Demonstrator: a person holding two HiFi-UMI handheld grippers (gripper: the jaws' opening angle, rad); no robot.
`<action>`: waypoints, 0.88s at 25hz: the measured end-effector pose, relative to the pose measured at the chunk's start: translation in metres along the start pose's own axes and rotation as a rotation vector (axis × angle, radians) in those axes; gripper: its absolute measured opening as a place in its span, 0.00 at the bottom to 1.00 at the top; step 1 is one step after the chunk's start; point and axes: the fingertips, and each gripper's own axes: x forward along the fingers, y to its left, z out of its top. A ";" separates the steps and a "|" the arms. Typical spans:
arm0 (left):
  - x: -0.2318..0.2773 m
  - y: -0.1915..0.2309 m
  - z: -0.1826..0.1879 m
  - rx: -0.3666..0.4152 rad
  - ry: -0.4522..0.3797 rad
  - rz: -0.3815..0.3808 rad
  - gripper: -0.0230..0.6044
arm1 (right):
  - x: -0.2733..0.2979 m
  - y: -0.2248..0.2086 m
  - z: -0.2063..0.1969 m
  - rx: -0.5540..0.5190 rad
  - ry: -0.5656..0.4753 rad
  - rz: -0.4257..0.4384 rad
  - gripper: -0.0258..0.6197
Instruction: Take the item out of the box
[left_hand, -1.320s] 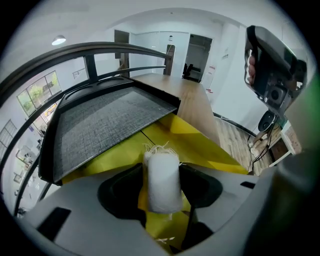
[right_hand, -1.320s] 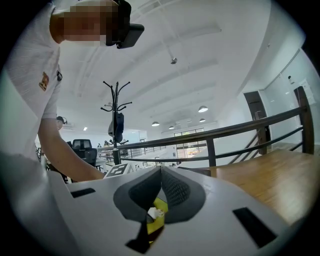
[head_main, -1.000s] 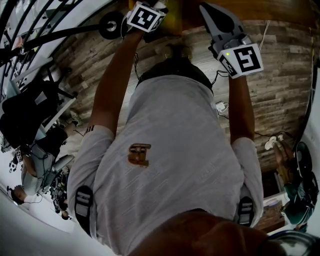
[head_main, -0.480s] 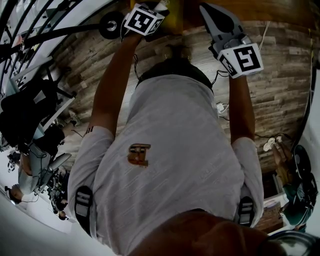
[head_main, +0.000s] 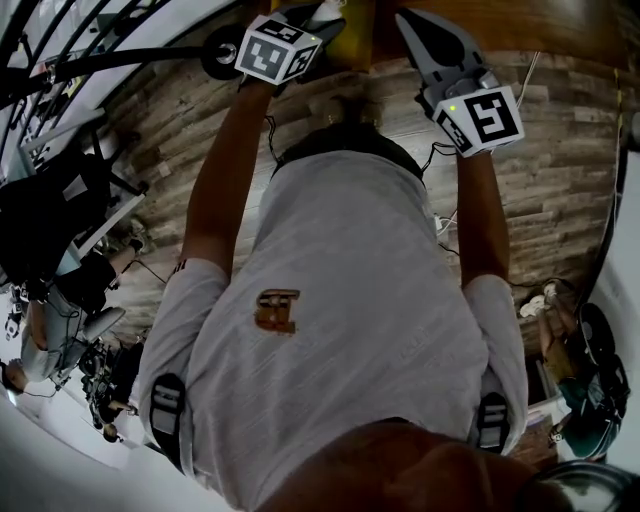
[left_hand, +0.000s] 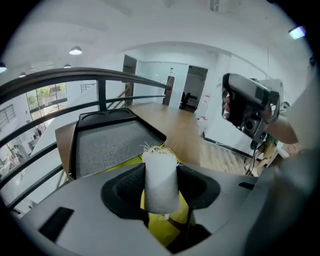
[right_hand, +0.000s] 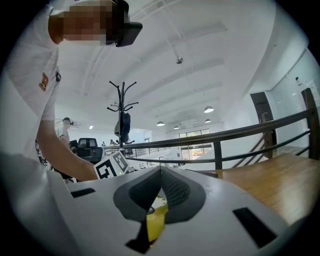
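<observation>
In the left gripper view my left gripper (left_hand: 160, 170) is shut on a white roll (left_hand: 160, 186) with frayed threads at its top. It stands upright between the pads, above the yellow box (left_hand: 165, 232). My right gripper (right_hand: 160, 172) has its jaws closed together, with a strip of the yellow box (right_hand: 155, 222) caught between them. In the head view both grippers are at the top edge, the left gripper (head_main: 325, 15) and the right gripper (head_main: 408, 20) either side of the yellow box (head_main: 352, 30). The person's torso hides what lies under them.
A black tray with a grey mat (left_hand: 112, 145) lies on the wooden table (left_hand: 175, 127) beyond the box. A dark railing (left_hand: 75, 77) runs behind it. A coat stand (right_hand: 122, 110) is further off. The floor (head_main: 560, 150) is wood plank, with cables.
In the head view the left gripper's marker cube has shifted a little to the left and turned. The right gripper has stayed about where it was.
</observation>
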 end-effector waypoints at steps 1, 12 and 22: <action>-0.006 -0.004 0.005 -0.005 -0.033 -0.004 0.37 | 0.000 0.003 0.002 -0.002 -0.002 0.006 0.09; -0.079 -0.035 0.076 0.022 -0.452 -0.030 0.37 | 0.012 0.027 0.019 -0.012 -0.020 0.056 0.09; -0.137 -0.054 0.116 0.055 -0.737 -0.013 0.37 | 0.011 0.041 0.037 -0.034 -0.046 0.078 0.09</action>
